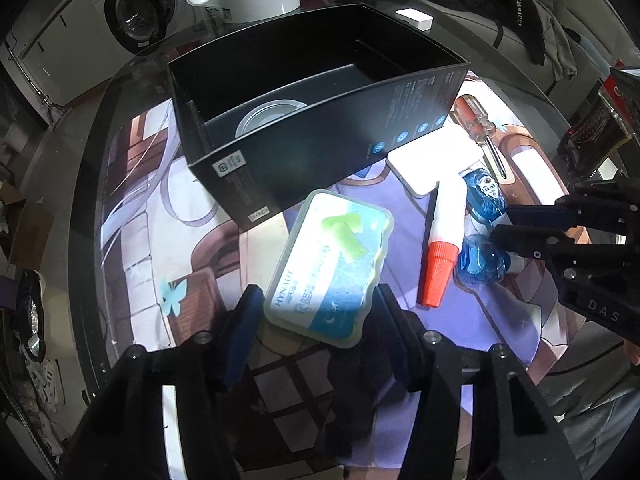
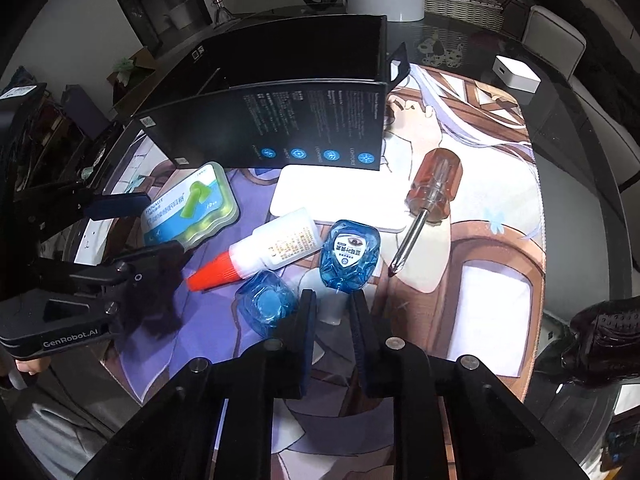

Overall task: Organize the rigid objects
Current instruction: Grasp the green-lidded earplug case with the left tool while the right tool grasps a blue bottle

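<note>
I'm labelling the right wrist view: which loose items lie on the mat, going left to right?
Earplug case → glue bottle → blue eye-drop bottle → screwdriver.

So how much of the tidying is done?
Barely begun: the black box holds only one round tin. In hand: the left tool closes on the earplug case, the right tool on a blue bottle's white cap. Screwdriver, glue, the other blue bottle and white pad wait outside.
</note>
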A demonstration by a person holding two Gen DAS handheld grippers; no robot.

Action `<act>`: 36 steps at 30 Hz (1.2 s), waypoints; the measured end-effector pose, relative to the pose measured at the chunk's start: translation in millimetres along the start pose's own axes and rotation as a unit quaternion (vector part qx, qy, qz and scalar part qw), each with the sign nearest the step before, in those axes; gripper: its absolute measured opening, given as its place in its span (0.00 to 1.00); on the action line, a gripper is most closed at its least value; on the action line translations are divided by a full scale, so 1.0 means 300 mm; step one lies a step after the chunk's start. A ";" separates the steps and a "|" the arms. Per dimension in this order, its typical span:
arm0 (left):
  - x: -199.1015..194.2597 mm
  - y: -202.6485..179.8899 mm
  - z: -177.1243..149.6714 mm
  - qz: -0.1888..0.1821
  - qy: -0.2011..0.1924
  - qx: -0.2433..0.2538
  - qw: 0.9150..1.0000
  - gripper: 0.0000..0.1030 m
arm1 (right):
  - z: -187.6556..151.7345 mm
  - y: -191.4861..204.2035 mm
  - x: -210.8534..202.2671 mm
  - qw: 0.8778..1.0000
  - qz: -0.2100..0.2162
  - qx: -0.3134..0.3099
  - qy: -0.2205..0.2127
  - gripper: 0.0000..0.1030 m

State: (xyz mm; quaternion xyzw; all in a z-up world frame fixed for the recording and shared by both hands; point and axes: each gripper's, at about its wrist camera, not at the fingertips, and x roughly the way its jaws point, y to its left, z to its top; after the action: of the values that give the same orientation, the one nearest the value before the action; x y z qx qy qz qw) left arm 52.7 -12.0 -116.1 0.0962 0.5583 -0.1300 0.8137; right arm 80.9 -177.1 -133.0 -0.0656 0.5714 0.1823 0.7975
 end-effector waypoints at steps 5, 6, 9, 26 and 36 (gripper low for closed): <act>0.003 0.040 0.007 -0.012 0.002 -0.026 1.000 0.55 | -0.002 0.028 -0.036 1.000 0.011 -0.006 -0.009 0.17; 0.004 0.043 0.008 -0.014 0.002 -0.029 0.999 0.55 | 0.005 0.025 -0.050 1.000 0.009 -0.005 -0.017 0.17; 0.010 0.039 0.013 -0.016 0.004 -0.028 0.999 0.56 | 0.026 -0.007 -0.081 0.999 0.018 0.013 -0.032 0.17; 0.016 0.006 0.044 0.008 -0.010 -0.009 1.000 0.65 | 0.057 -0.001 -0.011 0.999 0.011 0.010 -0.030 0.20; 0.041 0.007 0.055 0.020 -0.008 -0.010 1.000 0.71 | 0.046 0.007 0.025 1.000 0.012 0.003 -0.013 0.30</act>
State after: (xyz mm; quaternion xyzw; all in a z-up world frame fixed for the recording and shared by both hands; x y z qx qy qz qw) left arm 72.3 -16.3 -121.5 0.0978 0.5508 -0.1087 0.8217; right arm 94.4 -169.2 -135.3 -0.0542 0.5626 0.1910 0.8026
